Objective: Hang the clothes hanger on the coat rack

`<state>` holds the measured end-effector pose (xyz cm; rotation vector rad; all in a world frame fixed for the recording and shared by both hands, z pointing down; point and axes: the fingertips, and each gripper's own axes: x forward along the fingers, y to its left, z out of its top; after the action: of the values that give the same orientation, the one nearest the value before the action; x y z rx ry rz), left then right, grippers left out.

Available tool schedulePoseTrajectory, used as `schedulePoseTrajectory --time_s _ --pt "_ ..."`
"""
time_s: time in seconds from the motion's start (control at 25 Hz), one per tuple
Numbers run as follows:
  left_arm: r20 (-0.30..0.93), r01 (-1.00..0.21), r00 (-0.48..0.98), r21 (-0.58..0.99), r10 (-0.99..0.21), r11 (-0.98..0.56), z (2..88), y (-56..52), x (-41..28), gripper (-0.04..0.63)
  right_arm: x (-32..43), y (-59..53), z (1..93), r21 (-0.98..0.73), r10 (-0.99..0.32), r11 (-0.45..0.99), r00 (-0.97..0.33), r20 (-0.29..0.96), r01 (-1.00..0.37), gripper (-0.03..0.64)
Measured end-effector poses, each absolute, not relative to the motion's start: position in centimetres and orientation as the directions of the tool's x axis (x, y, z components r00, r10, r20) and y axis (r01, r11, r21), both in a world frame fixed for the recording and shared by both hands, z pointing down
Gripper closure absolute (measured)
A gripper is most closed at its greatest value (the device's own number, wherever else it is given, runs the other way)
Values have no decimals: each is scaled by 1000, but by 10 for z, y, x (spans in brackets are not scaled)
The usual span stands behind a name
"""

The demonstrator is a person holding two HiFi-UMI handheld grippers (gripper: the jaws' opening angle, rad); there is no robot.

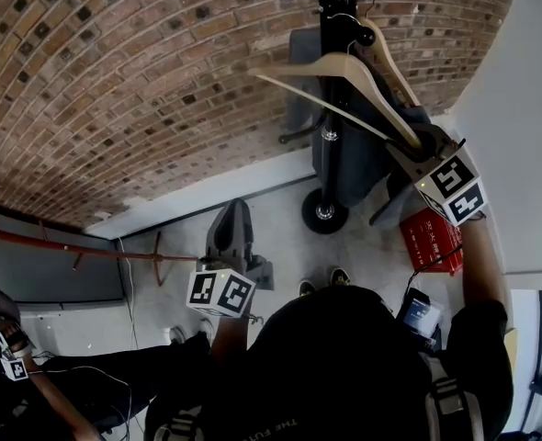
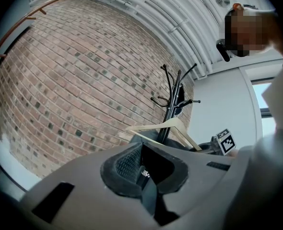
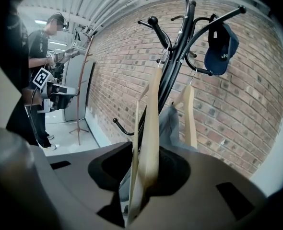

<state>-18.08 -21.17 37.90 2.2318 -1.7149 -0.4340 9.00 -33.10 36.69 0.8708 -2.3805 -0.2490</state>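
A pale wooden clothes hanger (image 1: pixel 344 67) hangs by its hook on the black coat rack (image 1: pixel 331 108) in front of the brick wall. My right gripper (image 1: pixel 425 145) is at the hanger's lower right end. In the right gripper view that end of the hanger (image 3: pixel 148 143) stands between the jaws, which are spread wide with gaps on both sides. My left gripper (image 1: pixel 234 220) is held lower and to the left, well away from the rack, open with nothing between its jaws. From there the rack (image 2: pixel 172 107) and hanger (image 2: pixel 165 127) show far ahead.
A second wooden hanger (image 3: pixel 189 114), a grey garment (image 3: pixel 169 126) and a dark blue cap (image 3: pixel 220 47) also hang on the rack. A red crate (image 1: pixel 432 237) sits on the floor to the right of the rack's base (image 1: pixel 324 211). Another person (image 3: pixel 48 37) stands at the left.
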Motion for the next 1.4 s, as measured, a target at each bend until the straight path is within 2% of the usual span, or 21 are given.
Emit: schedulePoseTrajectory --time_s 0.48,0.76,1.4 --pt "-64 -876 259 404 -964 -263 377 -212 -180 574 91 -324 360 375 -647 763 -610 457 -527 501" --pt "-64 -872 270 408 -961 -271 377 -214 -176 574 98 -326 355 431 -694 720 -565 446 -544 492" --pt "-80 -864 294 403 -953 -301 373 -209 -168 574 111 -305 307 479 -782 612 -572 248 -629 492"
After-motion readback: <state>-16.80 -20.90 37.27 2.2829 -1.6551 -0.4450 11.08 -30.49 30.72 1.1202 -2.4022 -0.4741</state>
